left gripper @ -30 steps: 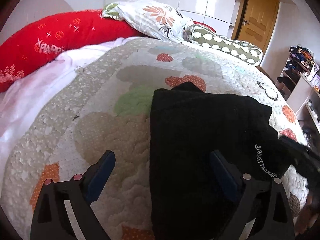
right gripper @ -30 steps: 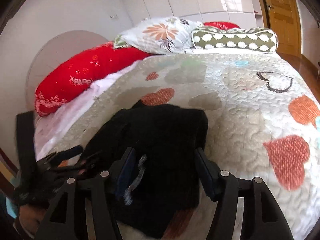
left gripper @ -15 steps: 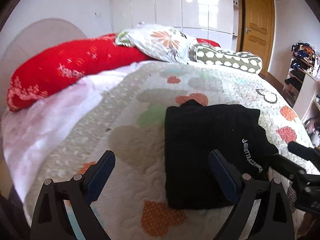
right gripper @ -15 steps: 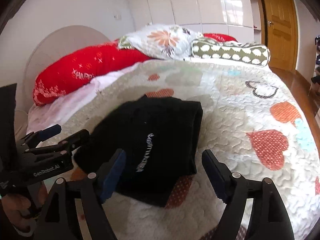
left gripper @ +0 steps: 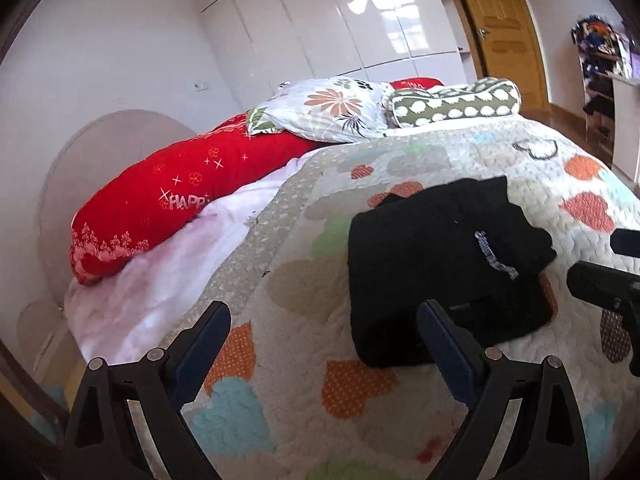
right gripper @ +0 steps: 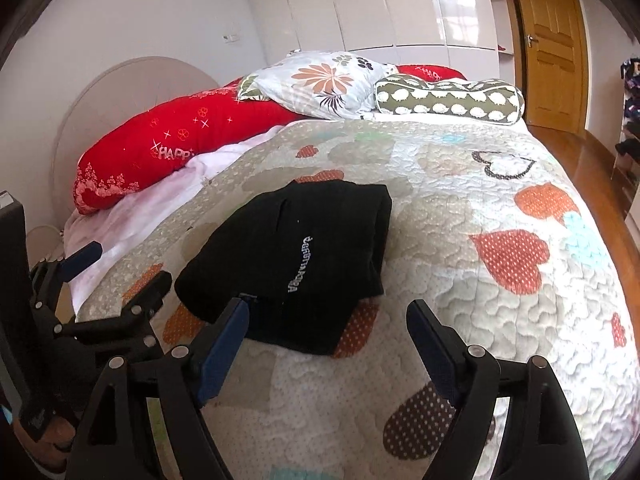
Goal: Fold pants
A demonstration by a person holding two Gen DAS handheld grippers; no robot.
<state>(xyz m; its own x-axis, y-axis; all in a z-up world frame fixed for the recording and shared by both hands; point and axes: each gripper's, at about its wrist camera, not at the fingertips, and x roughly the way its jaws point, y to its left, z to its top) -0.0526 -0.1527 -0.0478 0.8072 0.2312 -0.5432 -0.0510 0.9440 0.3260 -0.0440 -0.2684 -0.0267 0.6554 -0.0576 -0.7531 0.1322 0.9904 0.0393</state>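
The black pants [left gripper: 436, 256] lie folded into a compact rectangle on the heart-patterned quilt [left gripper: 304, 292], with a white logo strip on top. My left gripper [left gripper: 324, 322] is open and empty, held back from the bundle's near left corner. In the right wrist view the pants [right gripper: 312, 240] lie just beyond my right gripper [right gripper: 328, 314], which is open with nothing between its fingers. The left gripper [right gripper: 120, 270] shows at that view's left edge, and the right gripper [left gripper: 612, 260] at the left wrist view's right edge. Neither gripper touches the pants.
A long red pillow [right gripper: 172, 148], a floral pillow [right gripper: 320, 80] and a green spotted bolster [right gripper: 452, 100] lie at the head of the bed. White sheet [left gripper: 160, 272] shows at the quilt's left. A wooden door [right gripper: 548, 40] and shelves [left gripper: 604, 76] stand to the right.
Both grippers have pulled back and up from the folded pants, so more of the bed shows. The right gripper's jaws have widened and no longer straddle the bundle. The pants have stayed put.
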